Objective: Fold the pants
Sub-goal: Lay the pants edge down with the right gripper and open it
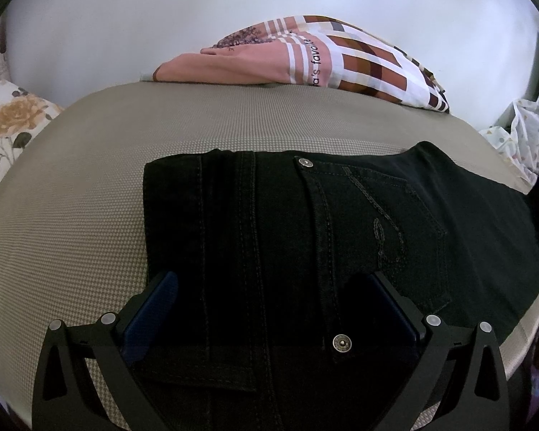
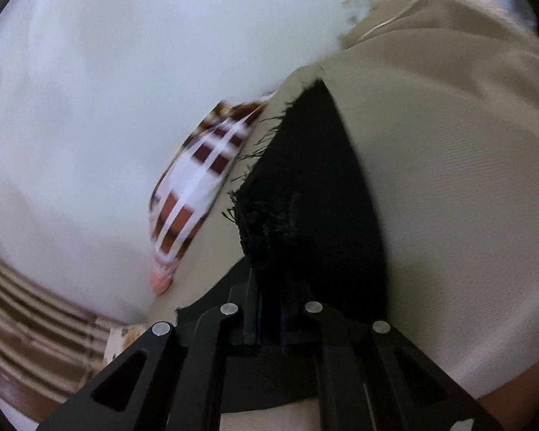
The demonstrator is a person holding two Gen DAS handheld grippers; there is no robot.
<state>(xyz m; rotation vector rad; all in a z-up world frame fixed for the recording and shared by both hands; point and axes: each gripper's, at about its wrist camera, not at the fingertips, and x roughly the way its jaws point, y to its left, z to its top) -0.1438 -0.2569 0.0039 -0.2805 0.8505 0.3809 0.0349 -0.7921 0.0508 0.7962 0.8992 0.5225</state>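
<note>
Black pants [image 1: 305, 237] lie flat on a beige mattress [image 1: 90, 186], waist end toward the left gripper [image 1: 273, 305]. In the left wrist view a back pocket with chain stitching and two metal rivets faces up, and the legs run off to the right until the frame edge cuts them. The left gripper stands wide: its blue pads [image 1: 154, 309] sit on either side of the waist part, the left one at the cloth's outer edge and the right one over the dark denim. Whether the pads touch the cloth is hard to tell, since black fingers blend into black fabric and the lower waistband is lost in shadow.

The right wrist view is smeared with motion blur. The right gripper [image 2: 269, 309] has its jaws drawn nearly together, pinching the frayed hem [image 2: 266, 222] of a leg. Loose black threads stick out to the left of the hem. Behind the hem the leg stretches up and away across the mattress, its far end narrowing to a point; how far it is lifted off the surface cannot be made out.

A checked brown-and-white pillow [image 1: 359, 64] lies at the mattress's far edge against a white wall [image 1: 125, 18]; in the right view it is only a blur. A floral cloth [image 1: 7, 125] shows at the left edge, half cut off.
</note>
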